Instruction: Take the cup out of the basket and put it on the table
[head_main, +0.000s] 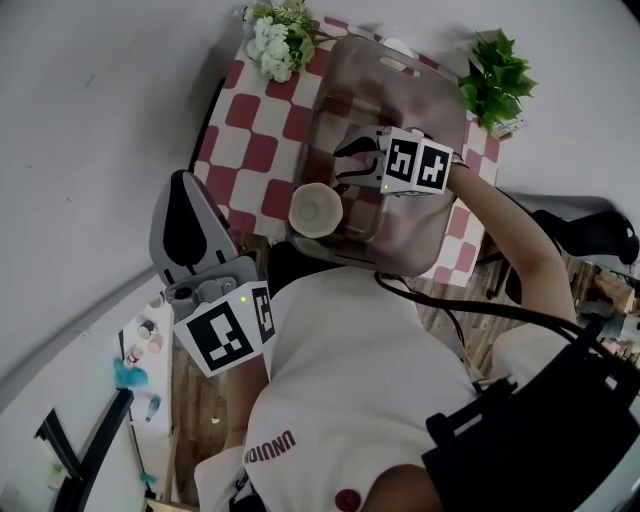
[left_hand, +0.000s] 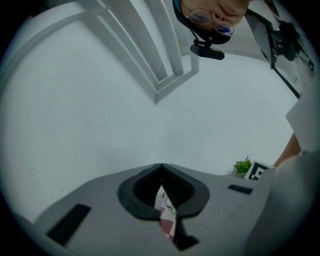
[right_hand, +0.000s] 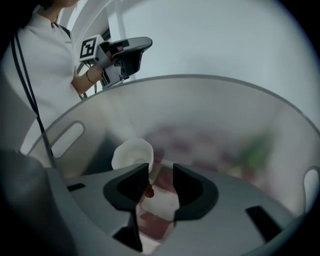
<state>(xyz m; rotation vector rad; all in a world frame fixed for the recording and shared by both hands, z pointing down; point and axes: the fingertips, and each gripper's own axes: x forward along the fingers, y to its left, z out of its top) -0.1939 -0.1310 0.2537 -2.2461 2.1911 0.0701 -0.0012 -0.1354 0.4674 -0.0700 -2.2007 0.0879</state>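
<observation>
A: Where's the cup (head_main: 315, 210)?

B: Inside the translucent basket (head_main: 432, 100), at its near left side, on the basket floor. From the head view I look straight into its open mouth. The basket sits on the table (head_main: 250, 130) with the red and white check cloth.

A: And the right gripper (right_hand: 161, 171)?

B: It's reaching into the basket, fingers apart with a clear gap between them. Nothing is clamped. In the right gripper view the cup shows just past the left finger (right_hand: 131, 186), which covers the cup's lower part, so I can't say whether they touch. Through the gap there's only the blurred check cloth seen through the basket floor, and a small reddish spot I can't identify.

A: The left gripper (left_hand: 161, 170)?

B: Off the near left corner of the table, apart from the basket. Its fingers meet at the tips and hold nothing. Only a thin sliver of the check cloth shows through the slit below them.

A: Anything else?

B: White flowers (head_main: 278, 40) at the far left corner and a green plant (head_main: 495, 80) at the far right. The basket's far wall blurs what's behind it
</observation>
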